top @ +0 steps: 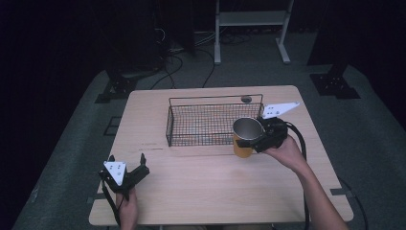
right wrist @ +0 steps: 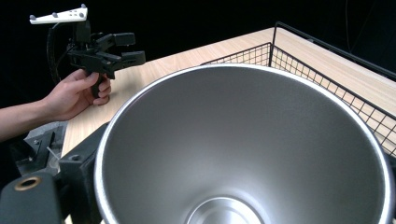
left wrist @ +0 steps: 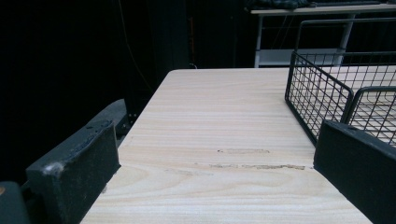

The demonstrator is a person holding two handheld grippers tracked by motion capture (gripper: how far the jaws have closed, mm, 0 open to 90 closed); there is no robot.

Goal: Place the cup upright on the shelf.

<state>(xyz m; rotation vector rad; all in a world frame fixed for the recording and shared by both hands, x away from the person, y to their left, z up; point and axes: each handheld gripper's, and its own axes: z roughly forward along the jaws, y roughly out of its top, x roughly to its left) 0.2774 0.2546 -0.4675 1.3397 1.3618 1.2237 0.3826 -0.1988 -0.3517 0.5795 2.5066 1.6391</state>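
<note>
A metal cup (top: 245,138), orange outside and steel inside, hangs upright at the front right corner of the black wire basket (top: 210,122). My right gripper (top: 258,139) is shut on the cup's rim; in the right gripper view the empty steel inside of the cup (right wrist: 243,154) looms large, with the basket's wire wall (right wrist: 327,79) behind it. My left gripper (top: 128,167) is held over the table's front left part, open with nothing between its jaws. The left gripper (right wrist: 128,49) is also seen from afar in the right gripper view.
The wooden table (top: 191,182) carries the basket at its back middle. A small round hole (top: 246,99) sits near the far edge. In the left gripper view the basket's corner (left wrist: 322,98) is close at the right. A white shelf frame (top: 251,19) and cables lie on the floor beyond.
</note>
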